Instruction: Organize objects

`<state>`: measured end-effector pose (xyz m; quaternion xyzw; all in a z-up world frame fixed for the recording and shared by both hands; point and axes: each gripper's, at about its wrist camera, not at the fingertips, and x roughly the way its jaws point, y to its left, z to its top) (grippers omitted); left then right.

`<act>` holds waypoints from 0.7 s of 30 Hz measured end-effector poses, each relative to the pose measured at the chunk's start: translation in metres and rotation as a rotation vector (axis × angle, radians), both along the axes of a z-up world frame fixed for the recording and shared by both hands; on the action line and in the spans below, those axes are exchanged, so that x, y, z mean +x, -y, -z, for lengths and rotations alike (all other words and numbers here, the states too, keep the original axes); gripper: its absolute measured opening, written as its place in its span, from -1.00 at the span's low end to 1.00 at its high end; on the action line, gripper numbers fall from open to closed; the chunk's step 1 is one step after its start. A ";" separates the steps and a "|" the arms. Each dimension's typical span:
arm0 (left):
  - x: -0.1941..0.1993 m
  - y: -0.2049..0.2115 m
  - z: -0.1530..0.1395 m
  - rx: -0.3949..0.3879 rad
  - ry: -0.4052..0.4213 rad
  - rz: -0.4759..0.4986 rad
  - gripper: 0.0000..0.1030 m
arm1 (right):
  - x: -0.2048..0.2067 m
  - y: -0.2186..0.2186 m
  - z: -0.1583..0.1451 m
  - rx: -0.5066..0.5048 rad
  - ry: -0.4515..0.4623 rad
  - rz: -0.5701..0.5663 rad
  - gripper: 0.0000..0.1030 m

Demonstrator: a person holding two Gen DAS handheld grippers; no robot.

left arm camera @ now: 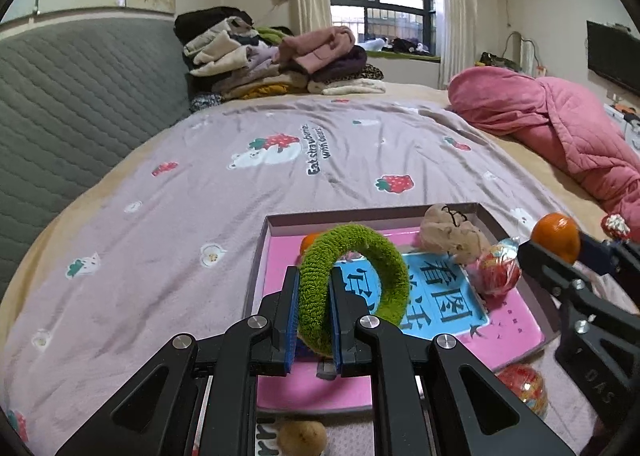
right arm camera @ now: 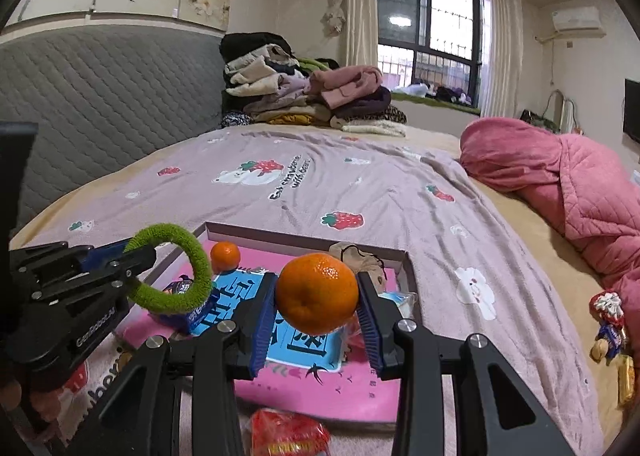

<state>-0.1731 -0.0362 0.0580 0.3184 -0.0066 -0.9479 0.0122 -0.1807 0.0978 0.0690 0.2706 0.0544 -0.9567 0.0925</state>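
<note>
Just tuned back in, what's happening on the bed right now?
A person with two handheld grippers is sorting small things into a shallow box on the bed. The left gripper is shut on a green fuzzy ring, held above the box. The right gripper clamps an orange, also above the box. A second orange, a beige pouch and a red wrapped ball already sit inside.
</note>
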 end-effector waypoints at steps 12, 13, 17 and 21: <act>-0.038 0.015 0.004 0.091 0.061 0.005 -0.75 | -0.042 -0.005 0.006 -0.037 0.086 0.024 -0.24; -0.040 0.015 0.005 0.090 0.064 0.001 -0.75 | -0.043 -0.003 0.005 -0.034 0.085 0.017 -0.24; -0.051 0.014 0.012 0.097 0.088 0.003 -0.75 | -0.044 0.005 0.007 -0.030 0.092 -0.014 -0.24; -0.058 0.012 0.023 0.109 0.116 0.006 -0.75 | -0.048 0.011 0.018 0.009 0.118 -0.025 -0.24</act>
